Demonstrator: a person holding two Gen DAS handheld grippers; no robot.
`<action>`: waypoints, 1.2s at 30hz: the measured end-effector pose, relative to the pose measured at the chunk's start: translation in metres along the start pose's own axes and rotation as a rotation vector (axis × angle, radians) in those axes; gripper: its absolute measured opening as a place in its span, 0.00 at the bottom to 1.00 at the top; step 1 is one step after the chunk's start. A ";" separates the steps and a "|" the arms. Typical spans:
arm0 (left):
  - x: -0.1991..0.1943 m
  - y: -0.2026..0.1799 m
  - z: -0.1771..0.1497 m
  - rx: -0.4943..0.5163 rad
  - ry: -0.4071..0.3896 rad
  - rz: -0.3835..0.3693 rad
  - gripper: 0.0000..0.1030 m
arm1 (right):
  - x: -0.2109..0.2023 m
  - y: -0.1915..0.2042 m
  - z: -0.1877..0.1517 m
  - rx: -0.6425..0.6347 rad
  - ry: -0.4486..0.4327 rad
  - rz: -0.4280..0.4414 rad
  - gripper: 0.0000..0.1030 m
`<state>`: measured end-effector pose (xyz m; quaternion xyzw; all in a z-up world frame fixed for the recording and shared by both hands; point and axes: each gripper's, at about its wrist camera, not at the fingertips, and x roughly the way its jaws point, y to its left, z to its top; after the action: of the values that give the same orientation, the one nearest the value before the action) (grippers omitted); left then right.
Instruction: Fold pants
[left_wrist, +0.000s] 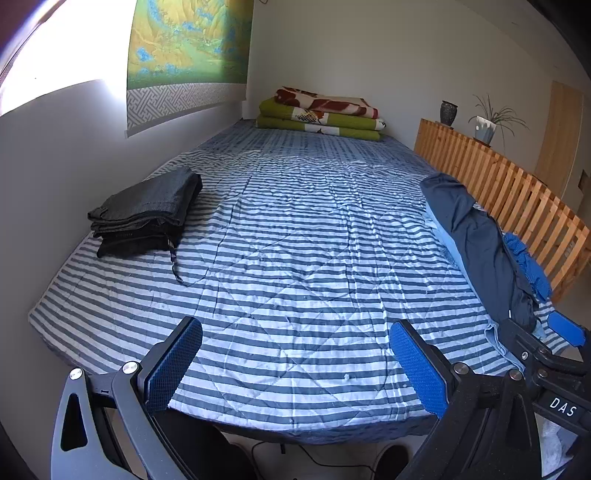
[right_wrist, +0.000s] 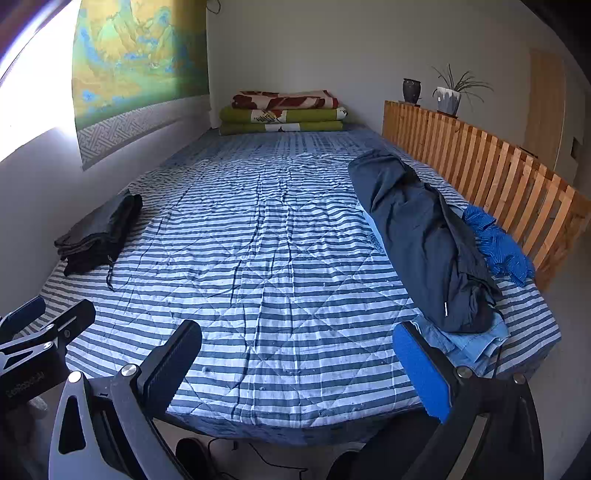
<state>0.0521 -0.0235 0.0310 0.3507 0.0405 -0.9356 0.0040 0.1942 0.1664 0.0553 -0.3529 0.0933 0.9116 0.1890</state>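
Note:
A heap of unfolded clothes lies along the bed's right side: dark navy pants (right_wrist: 424, 236) (left_wrist: 476, 240) on top, a light blue garment (right_wrist: 469, 341) under them, a bright blue one (right_wrist: 498, 247) beside the slats. Folded dark pants (left_wrist: 147, 214) (right_wrist: 98, 232) are stacked at the left by the wall, a drawstring trailing out. My left gripper (left_wrist: 295, 363) hovers open over the bed's near edge, holding nothing. My right gripper (right_wrist: 299, 369) is also open and empty; its right finger is just short of the light blue garment. In the left wrist view the right gripper shows at the lower right edge.
The striped quilted bedspread (right_wrist: 266, 266) covers the bed. Folded green and red blankets (left_wrist: 321, 114) sit at the far end. A wooden slatted rail (right_wrist: 480, 162) with a vase and a potted plant (right_wrist: 448, 94) runs along the right. A wall hanging (left_wrist: 188, 48) is on the left wall. A cable lies on the floor below.

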 end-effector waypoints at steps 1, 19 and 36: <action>0.000 0.000 0.000 0.003 0.002 0.001 1.00 | 0.000 0.000 0.000 -0.004 0.000 0.000 0.99; 0.025 -0.011 -0.005 0.021 0.056 0.008 1.00 | 0.017 -0.001 -0.004 -0.024 0.036 0.028 0.99; 0.016 -0.015 -0.005 0.035 0.051 -0.002 1.00 | 0.006 -0.003 -0.001 -0.031 0.020 0.020 0.99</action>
<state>0.0426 -0.0078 0.0177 0.3743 0.0245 -0.9270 -0.0044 0.1914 0.1705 0.0504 -0.3638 0.0847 0.9113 0.1734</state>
